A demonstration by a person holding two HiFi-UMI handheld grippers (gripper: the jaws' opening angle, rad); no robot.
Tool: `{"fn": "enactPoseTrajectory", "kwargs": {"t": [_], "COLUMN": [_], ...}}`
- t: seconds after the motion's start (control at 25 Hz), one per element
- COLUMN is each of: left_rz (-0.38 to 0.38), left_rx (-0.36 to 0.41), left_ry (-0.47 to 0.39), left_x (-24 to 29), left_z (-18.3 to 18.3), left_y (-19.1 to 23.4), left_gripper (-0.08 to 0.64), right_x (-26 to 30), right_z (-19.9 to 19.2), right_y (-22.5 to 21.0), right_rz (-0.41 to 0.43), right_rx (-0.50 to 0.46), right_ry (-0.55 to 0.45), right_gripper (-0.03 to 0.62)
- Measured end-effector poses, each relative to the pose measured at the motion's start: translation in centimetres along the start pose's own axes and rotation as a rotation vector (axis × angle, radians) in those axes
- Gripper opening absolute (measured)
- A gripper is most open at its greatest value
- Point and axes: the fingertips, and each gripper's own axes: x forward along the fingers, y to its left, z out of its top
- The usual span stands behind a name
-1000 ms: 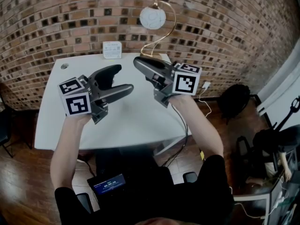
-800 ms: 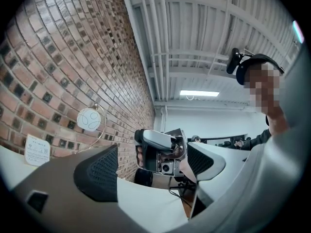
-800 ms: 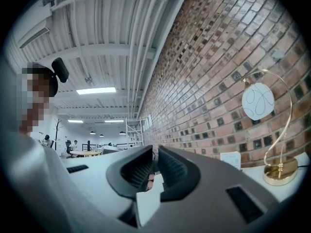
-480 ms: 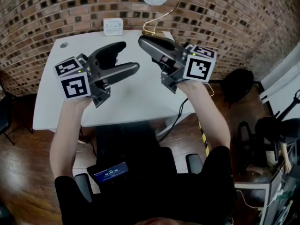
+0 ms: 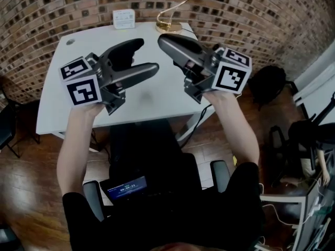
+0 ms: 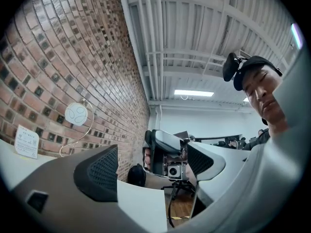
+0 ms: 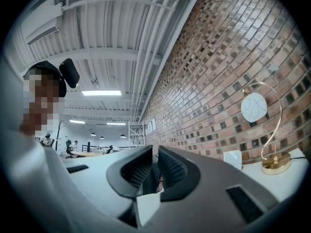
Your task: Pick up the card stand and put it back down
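Observation:
The card stand (image 5: 168, 26) is a gold wire loop on a round gold base with a white disc, and it stands at the table's far edge by the brick wall. It also shows in the left gripper view as the card stand (image 6: 77, 114) and in the right gripper view as the card stand (image 7: 253, 107). My left gripper (image 5: 146, 55) hovers over the white table (image 5: 152, 103), open and empty, with its jaws wide apart (image 6: 153, 166). My right gripper (image 5: 163, 40) hangs to its right with its tip short of the stand. It is shut, with only a slit between the pads (image 7: 156, 168), and it holds nothing.
A small white card (image 5: 123, 18) leans on the wall left of the stand. A black chair (image 5: 267, 82) and cables are on the wooden floor to the right of the table. A lit screen (image 5: 125, 187) sits low near the person's lap.
The head view has tipped down, so the table and stand have slid up the frame. Both grippers keep their poses, the left open and the right shut.

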Motion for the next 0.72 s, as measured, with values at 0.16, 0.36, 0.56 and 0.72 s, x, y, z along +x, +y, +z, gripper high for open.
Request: {"fn": "enactPoseTrajectory", "kwargs": {"t": [0.16, 0.36, 0.56, 0.72], "left_rz": [-0.009, -0.020, -0.035, -0.048], "left_rx": [0.005, 0.011, 0.022, 0.032], "left_ry": [0.009, 0.013, 0.012, 0.005], "left_x": [0.3, 0.4, 0.2, -0.1], "left_z": [-0.3, -0.7, -0.9, -1.0], "left_y": [-1.4, -3.1, -4.8, -6.0], "left_gripper": [0.439, 0.439, 0.439, 0.439], "right_x": [-1.1, -2.2, -3.1, -3.8], "right_z": [0.2, 0.1, 0.2, 0.1], "right_y": [1.4, 3.4, 5.3, 7.1], "right_rz": [0.004, 0.014, 0.016, 0.022], "right_rx": [-0.002, -0.014, -0.030, -0.048], "right_ry": [-0.026, -0.042, -0.060, -0.067], "right_gripper": [0.049, 0.049, 0.049, 0.049]}}
